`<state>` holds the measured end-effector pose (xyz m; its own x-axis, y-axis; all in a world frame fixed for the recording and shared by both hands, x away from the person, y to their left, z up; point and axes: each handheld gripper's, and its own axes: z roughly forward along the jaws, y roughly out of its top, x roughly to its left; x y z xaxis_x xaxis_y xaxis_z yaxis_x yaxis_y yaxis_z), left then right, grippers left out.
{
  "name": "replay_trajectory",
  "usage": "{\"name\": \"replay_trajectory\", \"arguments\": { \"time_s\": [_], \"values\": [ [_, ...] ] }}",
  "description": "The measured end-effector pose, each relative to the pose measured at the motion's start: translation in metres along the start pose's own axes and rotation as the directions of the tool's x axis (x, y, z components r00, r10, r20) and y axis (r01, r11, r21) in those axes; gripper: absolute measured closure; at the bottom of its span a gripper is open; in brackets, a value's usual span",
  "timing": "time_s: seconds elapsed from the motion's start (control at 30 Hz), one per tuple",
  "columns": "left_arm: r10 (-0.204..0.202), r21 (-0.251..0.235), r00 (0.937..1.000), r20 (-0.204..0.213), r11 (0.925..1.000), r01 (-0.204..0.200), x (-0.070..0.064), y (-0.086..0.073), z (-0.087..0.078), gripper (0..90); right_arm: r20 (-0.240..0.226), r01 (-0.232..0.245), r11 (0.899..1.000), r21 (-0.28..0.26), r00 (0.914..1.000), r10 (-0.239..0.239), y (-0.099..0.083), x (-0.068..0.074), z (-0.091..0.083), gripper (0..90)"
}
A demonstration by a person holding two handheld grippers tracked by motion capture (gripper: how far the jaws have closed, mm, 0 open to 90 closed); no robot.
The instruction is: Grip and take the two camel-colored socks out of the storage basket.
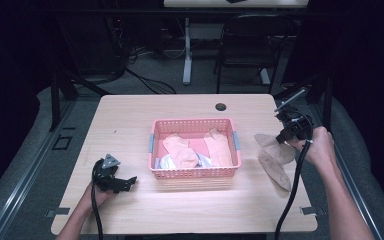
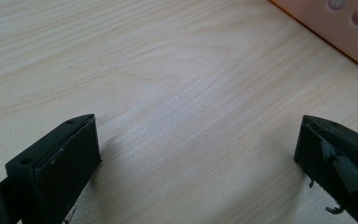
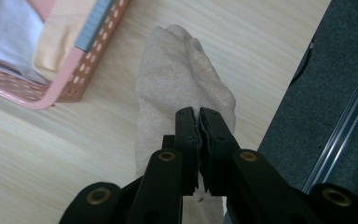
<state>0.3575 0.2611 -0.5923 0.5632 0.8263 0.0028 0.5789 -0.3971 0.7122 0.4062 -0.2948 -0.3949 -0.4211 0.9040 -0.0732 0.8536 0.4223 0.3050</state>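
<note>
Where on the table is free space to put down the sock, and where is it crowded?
Bare wood lies behind the pink basket toward the far edge, and in front of it, between the left gripper and the beige sock. It is crowded right of the basket, where the right gripper pinches the sock.

I see a beige sock [image 3: 177, 79] of matt, finely knitted cloth, a glossy pink perforated plastic basket [image 3: 81, 70], a smooth pale wood-grain table [image 2: 168, 70], and matt black gripper jaws.
</note>
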Motion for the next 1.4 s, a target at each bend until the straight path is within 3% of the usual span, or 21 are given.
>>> {"name": "replay_trajectory", "arguments": {
  "time_s": [0.3, 0.33, 0.5, 0.6, 0.7, 0.77, 0.93, 1.03, 1.17, 1.4],
  "values": [
    [0.0, 0.0, 1.0, 0.0, 1.0, 0.0, 0.0, 0.0, 0.0, 0.0, -0.032, -0.063, 0.997, 0.055, 0.9974, 0.064, -0.015, -0.016, 0.045, 85.7],
    [-0.001, 0.0, 1.0, 0.0, 1.0, 0.001, 0.0, 0.0, 0.0, 0.0, -0.041, -0.09, 0.995, 0.043, 0.9949, 0.092, -0.018, -0.017, 0.051, 85.5],
    [0.0, 0.0, 1.0, -0.001, 1.0, 0.0, 0.0, 0.0, 0.0, 0.0, -0.048, -0.086, 0.993, 0.085, 0.9947, 0.09, -0.023, -0.019, 0.074, 84.0],
    [-0.001, 0.0, 1.0, 0.0, 1.0, 0.001, 0.0, 0.0, 0.0, 0.0, -0.067, -0.098, 0.99, 0.103, 0.9922, 0.105, -0.027, -0.019, 0.083, 78.2],
    [0.0, 0.0, 1.0, 0.0, 1.0, 0.0, 0.0, 0.0, 0.0, 0.0, -0.075, -0.093, 0.99, 0.103, 0.992, 0.101, -0.03, -0.02, 0.084, 66.8],
    [-0.001, 0.0, 1.0, 0.0, 1.0, 0.001, 0.0, 0.0, 0.0, 0.0, -0.081, -0.114, 0.99, 0.077, 0.9895, 0.12, -0.036, -0.019, 0.081, 53.0],
    [-0.001, 0.0, 1.0, -0.001, 1.0, 0.001, 0.0, 0.0, 0.0, 0.0, -0.09, -0.127, 0.992, 0.027, 0.9876, 0.129, -0.047, -0.016, 0.07, 28.5],
    [-0.002, -0.001, 1.0, 0.0, 1.0, 0.002, 0.0, 0.0, 0.0, 0.0, -0.093, -0.135, 0.991, -0.015, 0.9867, 0.133, -0.056, -0.012, 0.061, 19.5],
    [0.002, 0.0, 1.0, 0.0, 1.0, -0.002, 0.0, 0.0, 0.0, 0.0, -0.1, -0.142, 0.987, -0.071, 0.9859, 0.135, -0.071, -0.007, 0.05, 14.0],
    [0.001, -0.001, 1.0, 0.001, 1.0, -0.001, 0.0, 0.0, 0.0, 0.0, -0.096, -0.129, 0.987, -0.098, 0.9882, 0.12, -0.103, 0.005, 0.045, 7.3]
  ]
}}
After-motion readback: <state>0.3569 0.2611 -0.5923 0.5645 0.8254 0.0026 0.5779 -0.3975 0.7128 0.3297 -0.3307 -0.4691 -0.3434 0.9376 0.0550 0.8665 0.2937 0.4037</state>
